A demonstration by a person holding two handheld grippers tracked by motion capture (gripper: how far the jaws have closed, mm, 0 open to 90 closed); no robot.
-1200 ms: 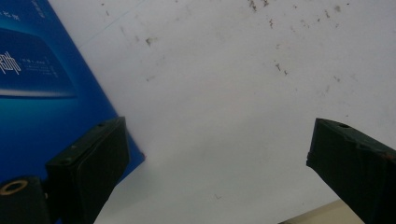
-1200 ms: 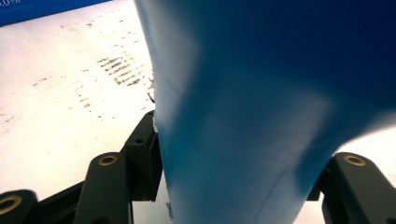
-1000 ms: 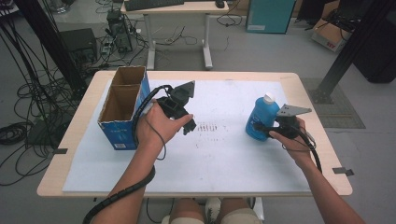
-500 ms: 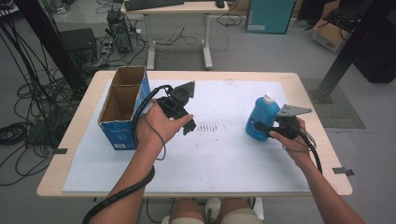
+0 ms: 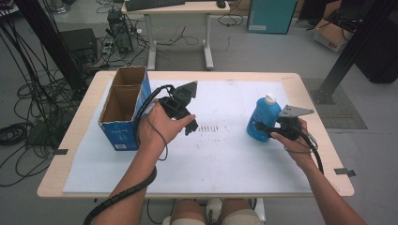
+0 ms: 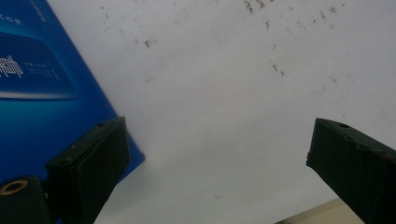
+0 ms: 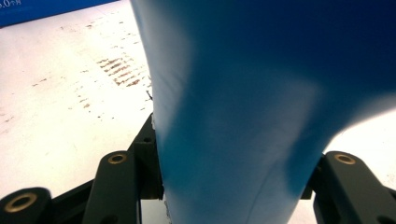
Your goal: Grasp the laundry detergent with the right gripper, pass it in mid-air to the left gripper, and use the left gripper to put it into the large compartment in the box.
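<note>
In the high view, the right gripper (image 5: 270, 131) sits right of centre, pinching a blue bottle (image 5: 260, 119) with a white cap. The bottle stands upright on the white sheet (image 5: 225, 159) that covers most of the wooden table (image 5: 309, 93), its cap near the middle right of the frame. The person's right hand (image 5: 293, 143) grips the handle from the lower right, and a grey three-cornered plate tops the gripper just right of the bottle.

In the right gripper view, the bottle (image 7: 261, 116) takes up the middle and right of the frame, with a black jaw pressed against each of its flanks at the bottom edge. A patch of brown smudges marks the sheet at the upper left.

The left gripper (image 5: 190, 126) is held left of centre in the high view, above the sheet, in the person's left hand (image 5: 157, 126), just right of an open blue cardboard box (image 5: 123, 110) at the left of the table. The box is brown inside and split into two compartments.

In the left gripper view, the jaws stand spread wide at the lower left and lower right corners with nothing between them; the blue wall of the box (image 6: 42, 93) fills the left side and the speckled white sheet (image 6: 233, 93) the rest.
</note>
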